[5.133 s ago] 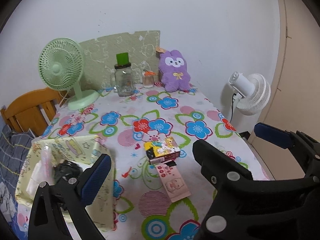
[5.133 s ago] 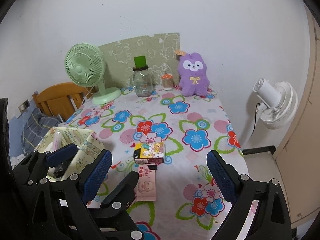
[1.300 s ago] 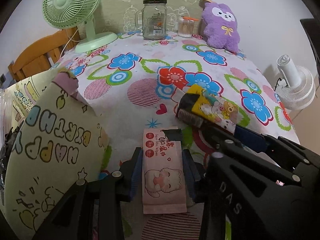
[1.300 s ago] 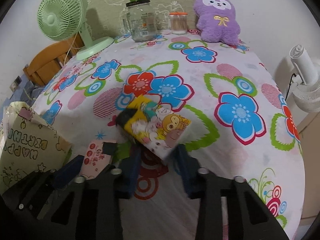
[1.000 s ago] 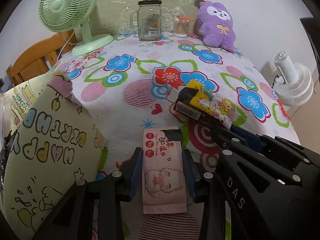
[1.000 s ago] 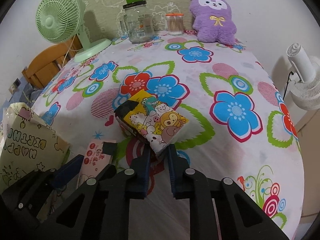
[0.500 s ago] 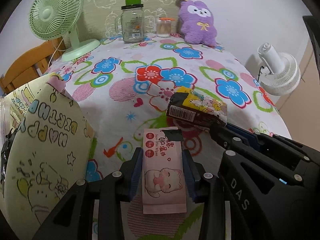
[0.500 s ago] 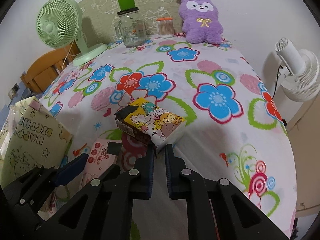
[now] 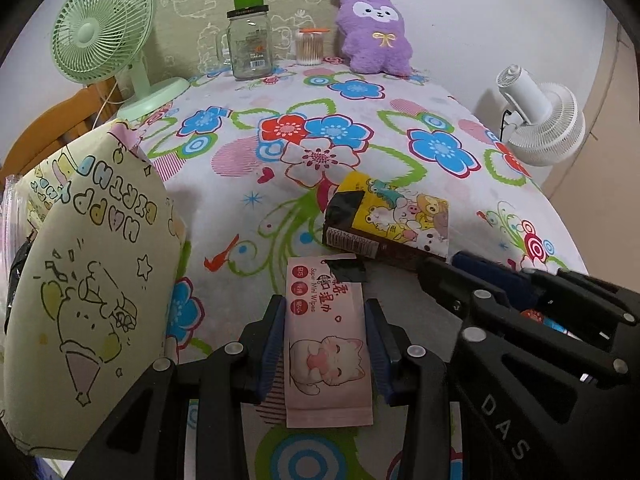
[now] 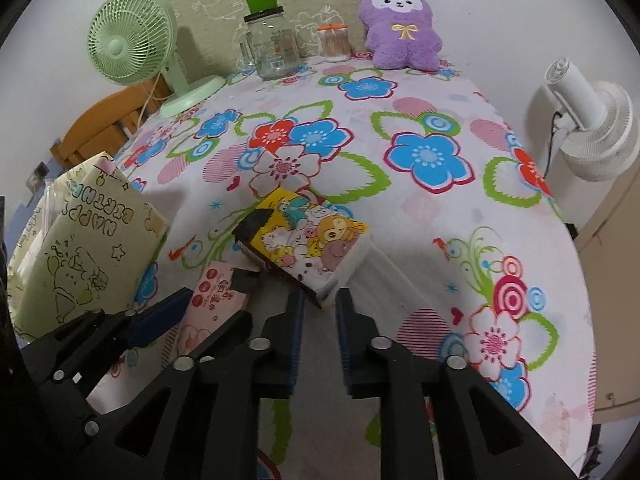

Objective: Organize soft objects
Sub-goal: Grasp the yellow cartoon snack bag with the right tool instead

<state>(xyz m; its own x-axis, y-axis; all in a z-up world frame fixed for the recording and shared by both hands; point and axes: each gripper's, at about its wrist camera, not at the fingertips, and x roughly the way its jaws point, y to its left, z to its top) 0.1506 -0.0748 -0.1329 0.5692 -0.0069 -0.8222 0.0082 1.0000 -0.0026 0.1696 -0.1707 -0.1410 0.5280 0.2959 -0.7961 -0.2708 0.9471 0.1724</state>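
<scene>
My left gripper [image 9: 324, 308] is shut on a pink wet-wipes pack [image 9: 326, 344], held flat between its blue pads just above the floral tablecloth [image 9: 360, 128]. A yellow cartoon tissue pack [image 10: 304, 240] lies tilted in front of my right gripper [image 10: 320, 300]. The right jaws are opening: the pack's near corner sits at the fingertips, with a gap showing on both sides. In the left wrist view the tissue pack [image 9: 396, 216] lies just ahead of the right gripper [image 9: 456, 266]. A cream "Happy Birthday" gift bag [image 9: 96, 248] stands at the left.
At the table's far end stand a green fan [image 10: 132, 40], a glass jar [image 10: 272, 48], a cotton-swab jar [image 10: 334, 42] and a purple plush [image 10: 400, 20]. A white fan [image 10: 592, 120] is off the right edge. A wooden chair [image 10: 104, 124] stands at the left.
The right jaws, shut on the tissue pack's corner before, have parted. Both grippers drew back toward the table's near edge, the tissue pack coming along. The left still holds the pink pack.
</scene>
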